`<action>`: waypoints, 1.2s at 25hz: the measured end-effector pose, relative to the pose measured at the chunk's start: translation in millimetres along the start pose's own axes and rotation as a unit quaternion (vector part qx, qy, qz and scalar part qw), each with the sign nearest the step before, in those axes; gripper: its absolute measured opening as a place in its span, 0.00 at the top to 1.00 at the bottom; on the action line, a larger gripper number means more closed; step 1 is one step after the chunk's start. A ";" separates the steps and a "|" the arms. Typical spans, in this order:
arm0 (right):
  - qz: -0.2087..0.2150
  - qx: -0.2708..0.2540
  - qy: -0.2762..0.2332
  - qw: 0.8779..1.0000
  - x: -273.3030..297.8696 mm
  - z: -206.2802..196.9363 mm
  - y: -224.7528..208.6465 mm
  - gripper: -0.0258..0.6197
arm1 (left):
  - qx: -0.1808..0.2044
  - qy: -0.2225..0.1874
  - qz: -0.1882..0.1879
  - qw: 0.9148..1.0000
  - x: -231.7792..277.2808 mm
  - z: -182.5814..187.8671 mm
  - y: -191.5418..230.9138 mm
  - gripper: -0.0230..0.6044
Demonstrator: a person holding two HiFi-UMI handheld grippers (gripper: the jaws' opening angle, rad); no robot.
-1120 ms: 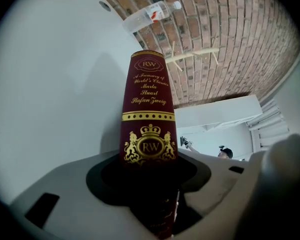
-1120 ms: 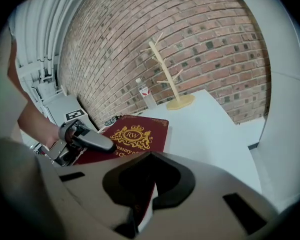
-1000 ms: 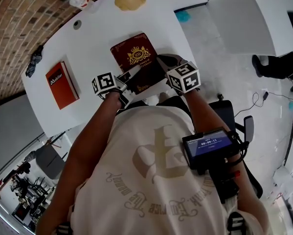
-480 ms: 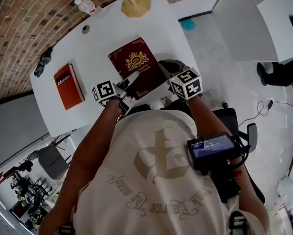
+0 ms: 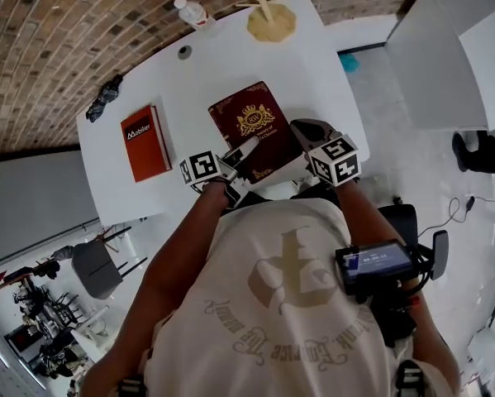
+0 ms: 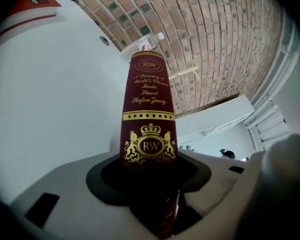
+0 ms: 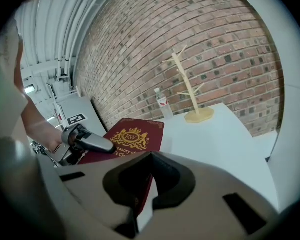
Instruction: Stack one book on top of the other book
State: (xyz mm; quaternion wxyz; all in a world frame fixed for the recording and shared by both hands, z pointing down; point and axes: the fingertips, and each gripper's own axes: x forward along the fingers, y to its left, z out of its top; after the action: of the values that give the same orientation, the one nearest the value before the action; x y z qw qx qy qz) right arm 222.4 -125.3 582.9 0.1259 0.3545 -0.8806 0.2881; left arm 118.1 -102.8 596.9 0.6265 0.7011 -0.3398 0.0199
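Plastic bottle (image 5: pixel 191 11) near wooden rack (image 5: pixel 271 23) at table (image 5: pixel 222 64) far edge; brick wall (image 5: pixel 65 40) beyond.

Maroon book (image 6: pixel 148 114), spine between my left jaws: gold "RW", "A Treasury of World's Classics", "Maria Stuart", "Stefan Zweig", then crested "RW". Red book (image 5: pixel 145 142), well left of my jaws on the counter (image 5: pixel 189 89): white "Mobilier".

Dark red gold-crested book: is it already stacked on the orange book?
No, the dark red gold-crested book is apart from the orange book, bare white table between them.
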 end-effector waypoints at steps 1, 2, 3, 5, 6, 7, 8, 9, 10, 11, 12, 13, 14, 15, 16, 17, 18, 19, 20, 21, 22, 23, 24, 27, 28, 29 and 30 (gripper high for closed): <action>0.001 -0.003 -0.001 1.000 3.9 2.3 4.7 0.93 | 0.002 -0.003 0.002 1.000 -6.1 3.3 2.8 0.59; 0.002 -0.005 -0.001 1.000 8.5 4.0 9.5 0.93 | 0.004 -0.007 0.005 1.000 -12.6 6.6 6.0 0.59; 0.002 -0.006 -0.001 1.000 13.2 5.1 14.4 0.93 | 0.005 -0.009 0.006 1.000 -19.4 9.7 9.2 0.59; 0.002 -0.008 0.000 1.000 22.0 6.3 25.7 0.93 | 0.006 -0.015 0.007 1.000 -34.4 15.0 15.6 0.59; 0.003 -0.009 0.001 1.000 25.7 7.1 32.3 0.93 | 0.008 -0.017 0.007 1.000 -42.2 17.6 18.6 0.59; 0.004 -0.010 0.002 1.000 29.0 8.0 39.5 0.93 | 0.009 -0.019 0.007 1.000 -49.8 20.2 21.5 0.59; 0.005 -0.011 0.002 1.000 32.0 9.1 46.7 0.93 | 0.009 -0.020 0.006 1.000 -57.1 22.3 24.4 0.59; 0.008 -0.009 0.001 1.000 35.0 10.6 53.4 0.93 | 0.008 -0.021 0.005 1.000 -63.9 24.1 27.3 0.59; 0.010 -0.005 -0.001 1.000 38.3 12.6 59.4 0.93 | 0.006 -0.022 0.004 1.000 -70.4 25.4 30.2 0.59; 0.012 0.001 -0.005 1.000 41.9 15.4 64.4 0.93 | 0.003 -0.024 0.003 1.000 -76.3 26.7 32.7 0.59; 0.014 0.005 -0.008 1.000 45.7 18.8 68.7 0.93 | 0.002 -0.025 0.002 1.000 -81.9 28.2 34.9 0.59; 0.014 0.007 -0.010 1.000 49.8 22.3 73.1 0.93 | 0.002 -0.025 0.001 1.000 -87.4 30.2 36.7 0.59; 0.015 0.006 -0.011 1.000 53.9 25.4 78.3 0.93 | 0.002 -0.026 0.000 1.000 -93.3 32.6 38.3 0.59; 0.017 0.003 -0.010 1.000 57.8 28.0 84.7 0.93 | 0.002 -0.028 -0.001 1.000 -99.7 35.1 39.6 0.59; 0.020 0.000 -0.010 1.000 61.7 30.2 91.8 0.93 | 0.002 -0.031 -0.004 1.000 -106.7 37.7 41.1 0.59; 0.022 -0.005 -0.010 1.000 65.7 32.4 99.2 0.93 | 0.000 -0.035 -0.006 0.999 -114.1 40.5 43.0 0.59; 0.024 -0.009 -0.010 1.000 70.0 34.5 106.6 0.93 | -0.003 -0.040 -0.009 0.999 -121.8 43.6 45.7 0.59; 0.026 -0.013 -0.010 1.000 74.4 36.3 114.0 0.93 | -0.007 -0.045 -0.011 0.999 -129.8 46.5 49.1 0.59; 0.028 -0.016 -0.010 0.999 78.9 37.7 121.5 0.93 | -0.008 -0.048 -0.012 0.999 -137.7 49.4 52.7 0.59; 0.030 -0.019 -0.010 0.999 83.3 38.9 128.7 0.93 | -0.008 -0.051 -0.013 0.999 -145.3 52.5 56.1 0.59; 0.032 -0.023 -0.009 0.999 87.6 40.1 135.1 0.93 | -0.006 -0.055 -0.015 0.998 -152.1 55.8 58.6 0.59; 0.033 -0.027 -0.007 0.999 91.4 41.1 140.3 0.93 | -0.004 -0.058 -0.018 0.998 -157.9 59.2 60.1 0.59; 0.034 -0.030 -0.006 0.999 94.6 41.9 144.7 0.93 | -0.002 -0.061 -0.022 0.998 -162.7 62.2 60.8 0.59; 0.037 -0.038 0.000 0.999 102.8 42.6 156.3 0.93 | -0.006 -0.064 -0.032 0.997 -174.8 67.2 63.8 0.59; 0.038 -0.040 0.002 0.998 106.0 43.1 160.2 0.93 | -0.007 -0.063 -0.032 0.997 -178.8 68.6 66.0 0.59; 0.039 -0.042 0.003 0.998 109.6 43.9 164.2 0.93 | -0.008 -0.063 -0.031 0.998 -183.1 70.4 68.8 0.59; 0.040 -0.044 0.004 0.998 113.1 44.9 168.5 0.93 | -0.009 -0.063 -0.029 0.998 -187.7 72.3 71.9 0.59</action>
State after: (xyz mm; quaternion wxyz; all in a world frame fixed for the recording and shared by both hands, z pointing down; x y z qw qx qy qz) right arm 23.1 -116.4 524.6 0.1333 0.3118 -0.9053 0.2556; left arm -91.0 -81.4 558.4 0.6107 0.7044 -0.3588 -0.0457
